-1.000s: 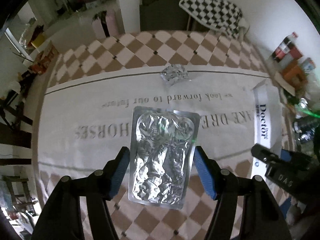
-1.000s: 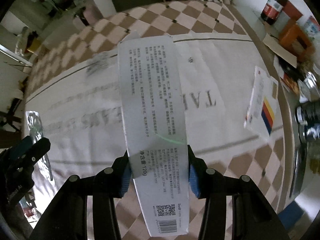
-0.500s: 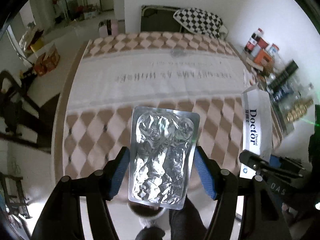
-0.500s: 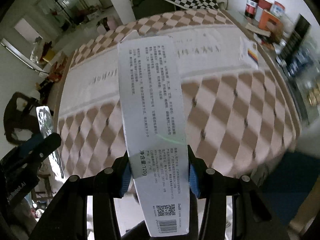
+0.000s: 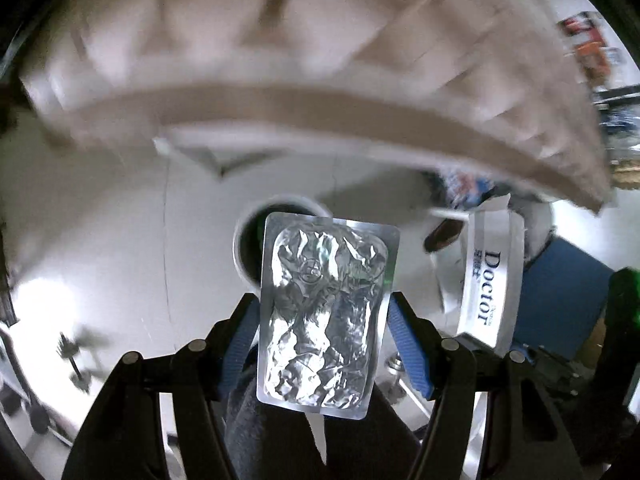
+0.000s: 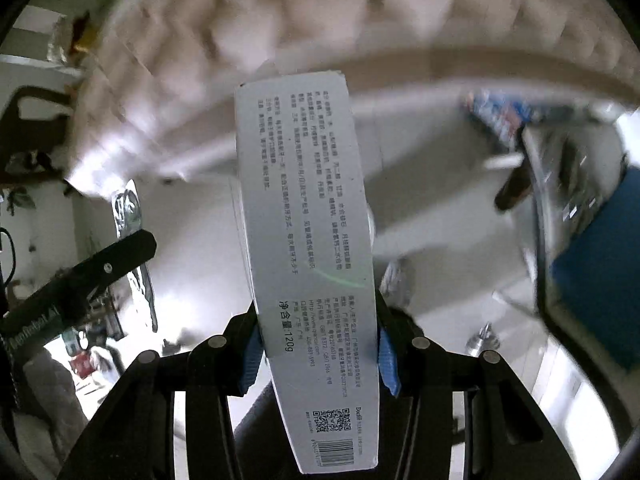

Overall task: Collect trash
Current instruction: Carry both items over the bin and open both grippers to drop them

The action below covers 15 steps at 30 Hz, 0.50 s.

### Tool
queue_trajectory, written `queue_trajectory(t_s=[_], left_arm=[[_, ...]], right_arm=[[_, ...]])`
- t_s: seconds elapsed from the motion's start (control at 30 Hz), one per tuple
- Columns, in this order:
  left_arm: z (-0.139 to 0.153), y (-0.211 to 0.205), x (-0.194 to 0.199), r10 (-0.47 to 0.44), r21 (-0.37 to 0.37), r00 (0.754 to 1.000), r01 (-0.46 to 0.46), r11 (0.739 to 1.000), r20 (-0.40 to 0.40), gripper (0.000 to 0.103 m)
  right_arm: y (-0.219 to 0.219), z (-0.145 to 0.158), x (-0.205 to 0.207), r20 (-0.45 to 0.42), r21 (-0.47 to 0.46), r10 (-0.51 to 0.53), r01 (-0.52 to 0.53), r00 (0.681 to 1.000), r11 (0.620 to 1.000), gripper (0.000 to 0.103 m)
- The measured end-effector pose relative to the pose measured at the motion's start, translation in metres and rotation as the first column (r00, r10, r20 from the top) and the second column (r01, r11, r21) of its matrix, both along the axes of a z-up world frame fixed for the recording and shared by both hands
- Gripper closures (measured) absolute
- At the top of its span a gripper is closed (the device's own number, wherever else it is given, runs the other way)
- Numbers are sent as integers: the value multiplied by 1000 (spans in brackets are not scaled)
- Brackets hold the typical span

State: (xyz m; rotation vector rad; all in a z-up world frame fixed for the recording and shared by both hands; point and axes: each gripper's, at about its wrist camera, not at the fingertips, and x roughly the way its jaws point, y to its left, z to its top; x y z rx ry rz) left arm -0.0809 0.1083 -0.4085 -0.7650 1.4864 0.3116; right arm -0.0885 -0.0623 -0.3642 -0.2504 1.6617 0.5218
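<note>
Left gripper (image 5: 324,320) clamped on a crumpled foil blister pack (image 5: 326,320), pinched between blue pads (image 5: 404,344) at mid-length, upper end jutting forward. Right gripper (image 6: 318,354) likewise closed on a long white carton (image 6: 308,248), printed face up, barcode end toward the camera, far end projecting well ahead. In the left view, the same carton (image 5: 490,280) just beside the foil pack, off to the right, "Doctor" lettering legible. Half a second back, both views looked down on the checkered tablecloth; now swung off the near edge of the table (image 5: 320,108), cloth and rim blurred across the top, pale floor (image 5: 120,240) below. Directly beyond the foil pack's upper end, a round white-rimmed bin (image 5: 250,240) with a dark opening, partly hidden. Judged from this: pickup done for both pieces, carry nearly complete, release over the bin next. Probably worth centring each piece above the opening first; the carton's length a likely snag on the rim.
</note>
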Motion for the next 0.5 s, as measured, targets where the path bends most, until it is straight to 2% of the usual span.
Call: queue_trajectory(t_s=[0.03, 0.07, 0.3, 0.4, 0.43, 0.47, 0.5], left_arm=[[-18, 2, 1, 5, -15, 1000, -5, 1000, -13, 40], [-51, 4, 4, 3, -45, 999, -5, 999, -41, 40], [-231, 15, 19, 0, -163, 988, -26, 986, -157, 39], [-285, 15, 16, -1, -192, 981, -38, 981, -195, 39], [-292, 14, 12, 3, -198, 980, -44, 979, -200, 37], [-301, 15, 11, 8, -201, 978, -51, 978, -206, 33], [-310, 17, 10, 15, -200, 978, -58, 978, -208, 22]], right_arm=[[-1, -19, -3, -25, -8, 0, 0, 1000, 1000, 54], [-2, -44, -5, -57, -19, -1, 0, 998, 1000, 54], [0, -250, 6, -246, -81, -34, 14, 969, 997, 54], [9, -317, 12, -295, -91, -20, -7, 955, 996, 54], [11, -331, 13, -296, -98, -14, -16, 955, 995, 53], [15, -351, 13, -300, -109, -2, -32, 954, 994, 53], [17, -365, 15, -302, -116, -1, -36, 953, 993, 53]])
